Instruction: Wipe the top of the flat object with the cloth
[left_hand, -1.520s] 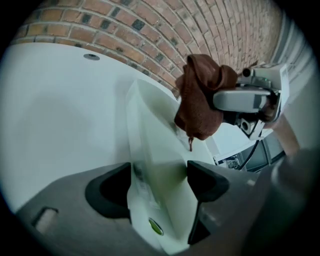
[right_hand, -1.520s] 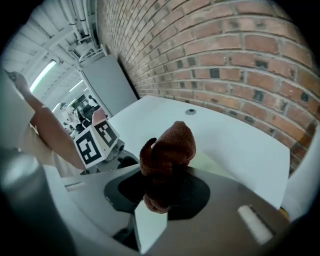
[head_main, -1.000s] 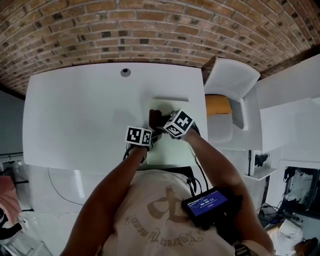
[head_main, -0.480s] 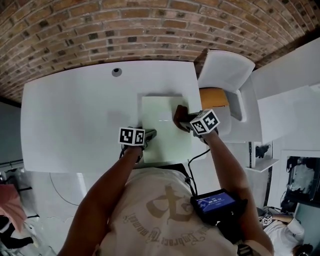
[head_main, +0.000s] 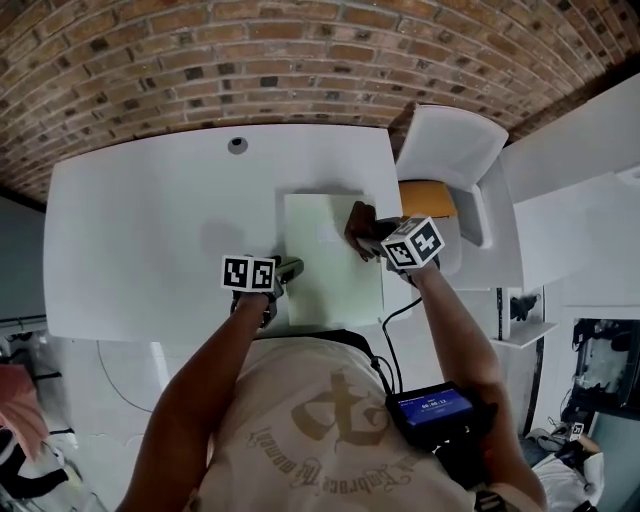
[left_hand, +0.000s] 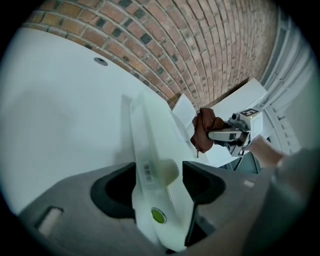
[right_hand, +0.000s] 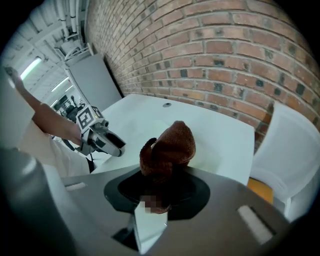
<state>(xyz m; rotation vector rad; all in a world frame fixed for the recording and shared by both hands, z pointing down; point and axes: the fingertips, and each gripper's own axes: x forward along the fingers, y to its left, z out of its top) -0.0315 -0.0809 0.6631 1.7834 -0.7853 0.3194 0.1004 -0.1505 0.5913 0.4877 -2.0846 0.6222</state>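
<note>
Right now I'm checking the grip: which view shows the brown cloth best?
The right gripper view: the brown cloth is bunched close up in the right hand-held gripper. The head view shows a small dark patch; the left gripper view, a distant hanging wad.

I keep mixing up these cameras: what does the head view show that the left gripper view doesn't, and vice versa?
Only the head view: the whole top of the flat object and the blue-screened device at the person's waist. Only the left gripper view: a barcode label and green dot on that object's edge, between the closing jaws of the left hand-held gripper. Both: the brown cloth in the right hand-held gripper, the white table, the brick wall.
</note>
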